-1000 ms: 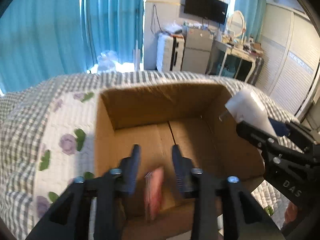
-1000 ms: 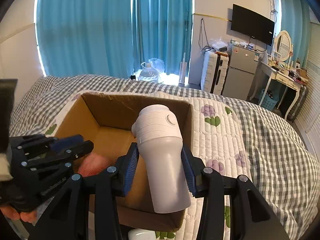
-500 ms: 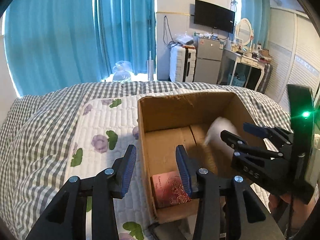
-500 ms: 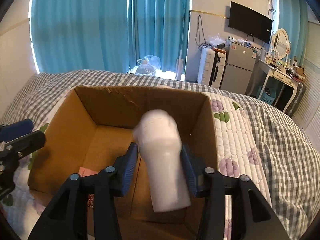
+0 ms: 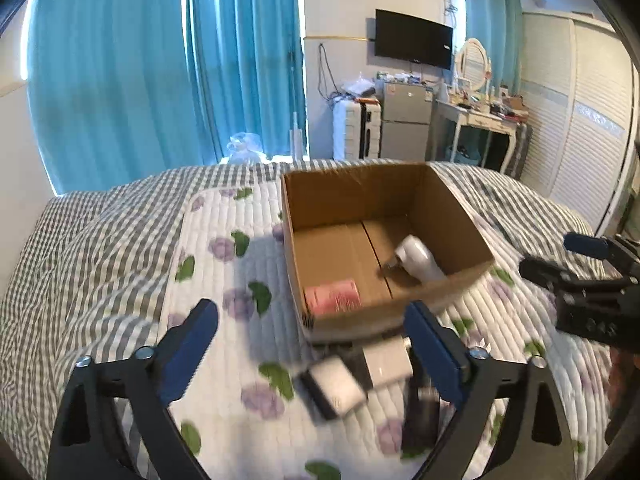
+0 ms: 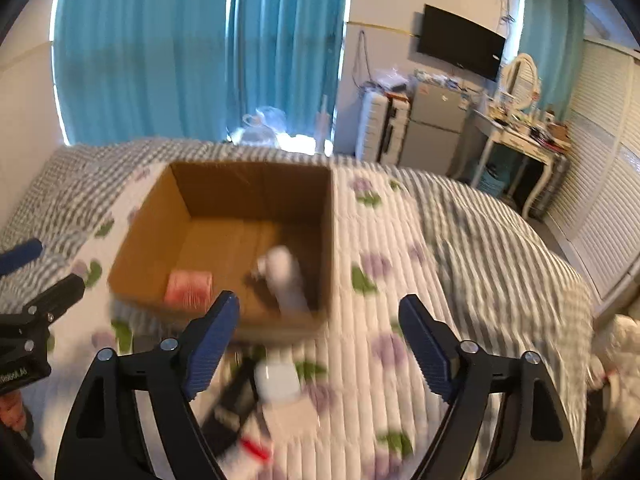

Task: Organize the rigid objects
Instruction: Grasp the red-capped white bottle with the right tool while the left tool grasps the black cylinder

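Left view, tongs: the left tongs [image 5: 312,350] are wide open and hold nothing.
Left view, box: the cardboard box [image 5: 468,216] sits on the bed [image 5: 100,240], ahead of the tongs and a bit to the right.
Left view, in the box: a white bottle [image 5: 420,258] lies on its side near the right wall, and a pink packet [image 5: 332,300] lies by the near wall.
Left view, still out: a small white box [image 5: 338,388] and a flat white box [image 5: 388,362] lie on the quilt right between the left fingers, just in front of the cardboard box. A dark thing beside them is too blurry to name.
Right view, tongs: the right tongs [image 6: 320,346] are wide open and empty too.
Right view, still out: a white round thing [image 6: 278,380] and dark things lie low and to the left, near the left finger. The picture is blurry.
Nearer hand: the left tongs look nearer the small boxes, which lie straight ahead and low. Their long sides run slanted across the gap.
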